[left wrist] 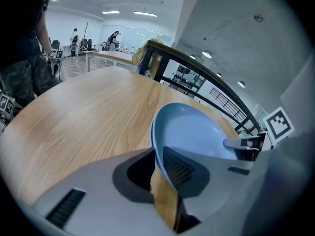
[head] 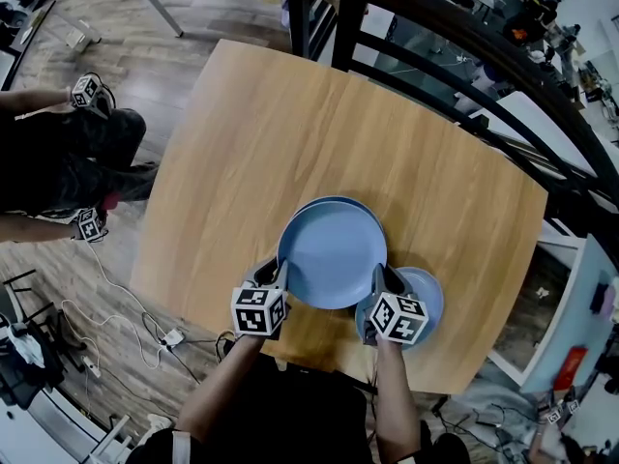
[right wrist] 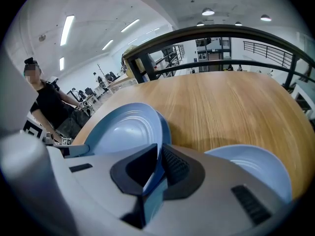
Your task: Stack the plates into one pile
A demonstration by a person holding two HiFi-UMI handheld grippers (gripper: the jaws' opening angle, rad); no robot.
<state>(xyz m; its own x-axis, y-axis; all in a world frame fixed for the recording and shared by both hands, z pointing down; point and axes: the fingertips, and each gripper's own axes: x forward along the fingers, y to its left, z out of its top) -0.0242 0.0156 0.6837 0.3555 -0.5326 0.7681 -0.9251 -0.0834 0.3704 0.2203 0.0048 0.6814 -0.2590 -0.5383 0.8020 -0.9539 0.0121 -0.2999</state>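
A large blue plate (head: pixel 332 252) lies over a second blue plate, of which only the far rim (head: pixel 340 200) shows. My left gripper (head: pixel 274 275) is shut on the top plate's left rim (left wrist: pixel 156 132), with only the rim's edge between its jaws (left wrist: pixel 157 157). On the plate's right rim (right wrist: pixel 123 132) my right gripper (head: pixel 379 278) is shut, with the rim deep between the pads (right wrist: pixel 158 160). A smaller blue plate (head: pixel 431 294) (right wrist: pixel 256 167) sits on the table just right of the right gripper, partly under it.
The round wooden table (head: pixel 290 124) holds nothing else. A black railing (head: pixel 464 46) runs behind its far side. A person in dark clothes (head: pixel 58 153) stands at the left holding marker cubes. Cables (head: pixel 145 327) lie on the floor by the near left edge.
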